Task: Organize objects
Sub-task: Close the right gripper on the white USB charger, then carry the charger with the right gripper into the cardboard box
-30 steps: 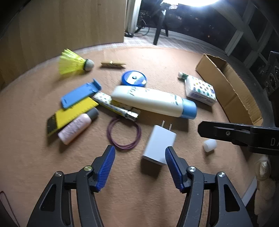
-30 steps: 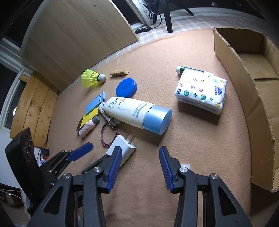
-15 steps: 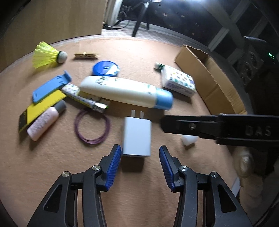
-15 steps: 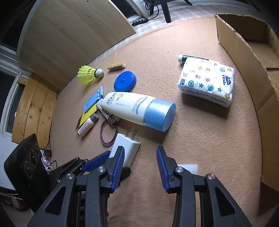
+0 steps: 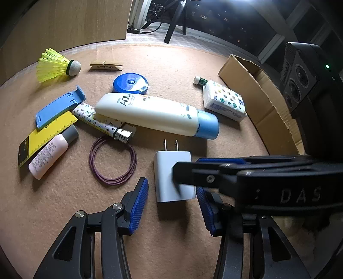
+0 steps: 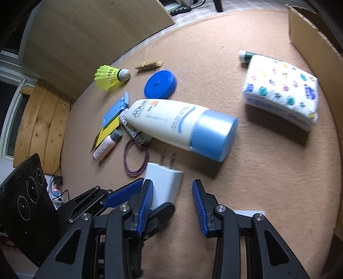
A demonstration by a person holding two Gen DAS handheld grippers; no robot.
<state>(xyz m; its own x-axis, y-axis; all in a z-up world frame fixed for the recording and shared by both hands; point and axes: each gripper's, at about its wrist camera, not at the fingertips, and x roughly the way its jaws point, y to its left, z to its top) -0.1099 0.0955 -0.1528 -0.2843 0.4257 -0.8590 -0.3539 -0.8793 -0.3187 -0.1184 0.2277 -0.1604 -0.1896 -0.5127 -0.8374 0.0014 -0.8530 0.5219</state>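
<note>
Left hand-held gripper (image 5: 171,206) just narrowed, now straddling white charger (image 5: 171,171), pads not yet touching. Right hand-held gripper (image 6: 172,207) crowds in, half-open, empty. Grab looks imminent.

Wood panel (image 5: 64,21) upright past mat's (image 5: 171,60) far edge. Tripod legs (image 5: 173,19) and cables (image 5: 150,19) on floor beyond. Power strip (image 6: 180,9) on floor near panel. Plank wall (image 6: 40,120) at left, second strip (image 6: 56,193) with red light below it.
</note>
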